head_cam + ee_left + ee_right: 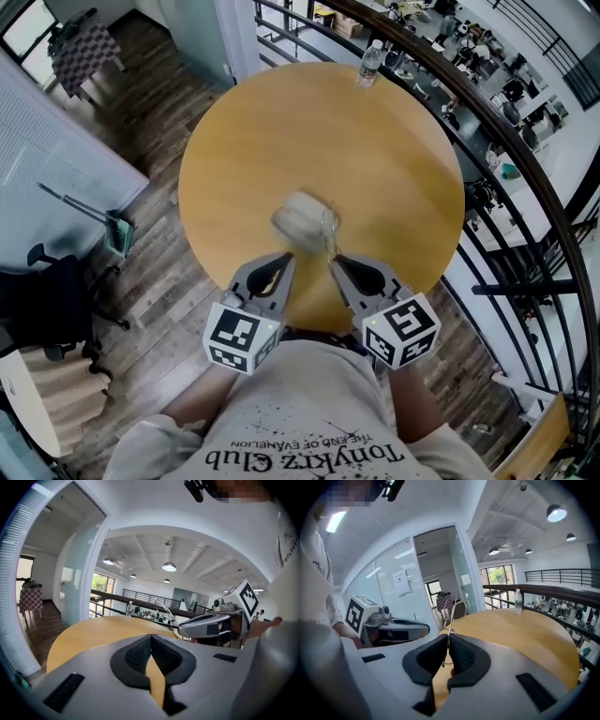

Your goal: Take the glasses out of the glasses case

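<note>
Round wooden bench point(394, 159) lies bare ahead of both claws. A dark railing point(521, 155) curves beyond its right rim. The left claw point(289, 258) is pressed together, empty. The right claw point(335, 260) pinches the wire-framed glasses point(328, 230). A blurred grey shape just ahead of the left claw is probably the glasses case point(298, 222). A water bottle point(369, 64) stands at the far rim. The shirt point(309, 412) reads "Tonykrz Club".

One case point(300, 222), one glasses point(453, 611), one bottle point(368, 66)
</note>
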`<state>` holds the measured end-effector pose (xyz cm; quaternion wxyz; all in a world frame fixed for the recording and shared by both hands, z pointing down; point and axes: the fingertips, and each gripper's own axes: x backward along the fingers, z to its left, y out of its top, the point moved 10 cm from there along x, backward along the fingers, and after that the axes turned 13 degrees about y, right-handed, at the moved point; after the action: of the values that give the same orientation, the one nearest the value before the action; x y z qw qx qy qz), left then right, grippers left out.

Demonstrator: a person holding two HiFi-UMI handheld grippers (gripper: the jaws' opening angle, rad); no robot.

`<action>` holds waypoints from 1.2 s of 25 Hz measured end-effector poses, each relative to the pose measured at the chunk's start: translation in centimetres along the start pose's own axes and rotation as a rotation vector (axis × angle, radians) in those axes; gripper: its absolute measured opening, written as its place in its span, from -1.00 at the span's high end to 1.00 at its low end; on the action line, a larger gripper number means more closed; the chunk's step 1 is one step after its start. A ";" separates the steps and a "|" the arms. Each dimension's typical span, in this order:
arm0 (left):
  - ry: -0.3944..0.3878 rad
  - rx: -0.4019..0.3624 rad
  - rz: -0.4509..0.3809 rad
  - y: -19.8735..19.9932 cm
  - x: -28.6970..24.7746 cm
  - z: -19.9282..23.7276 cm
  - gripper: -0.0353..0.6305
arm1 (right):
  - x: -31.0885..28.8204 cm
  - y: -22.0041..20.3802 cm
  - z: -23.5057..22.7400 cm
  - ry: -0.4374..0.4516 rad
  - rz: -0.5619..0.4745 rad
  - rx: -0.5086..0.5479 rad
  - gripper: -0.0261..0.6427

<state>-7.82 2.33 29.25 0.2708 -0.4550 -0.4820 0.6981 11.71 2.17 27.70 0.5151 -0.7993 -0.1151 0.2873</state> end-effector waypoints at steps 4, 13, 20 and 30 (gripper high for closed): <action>-0.002 0.013 -0.015 0.5 0.3 -0.2 0.82 | 0.0 0.1 0.5 -0.005 -0.027 -0.001 0.82; 0.003 0.015 -0.024 0.8 0.5 -0.1 0.82 | -0.1 0.3 1.0 -0.011 -0.067 -0.002 0.82; 0.000 0.005 -0.031 0.9 0.7 -0.5 0.82 | 0.3 0.2 0.9 -0.026 -0.067 0.004 0.82; -0.005 -0.014 -0.027 0.8 0.8 -0.4 0.82 | 0.4 0.5 0.5 -0.048 -0.068 0.001 0.82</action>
<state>-7.78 2.85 28.17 0.2756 -0.4488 -0.4936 0.6921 11.73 2.55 27.00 0.5223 -0.7873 -0.1546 0.2888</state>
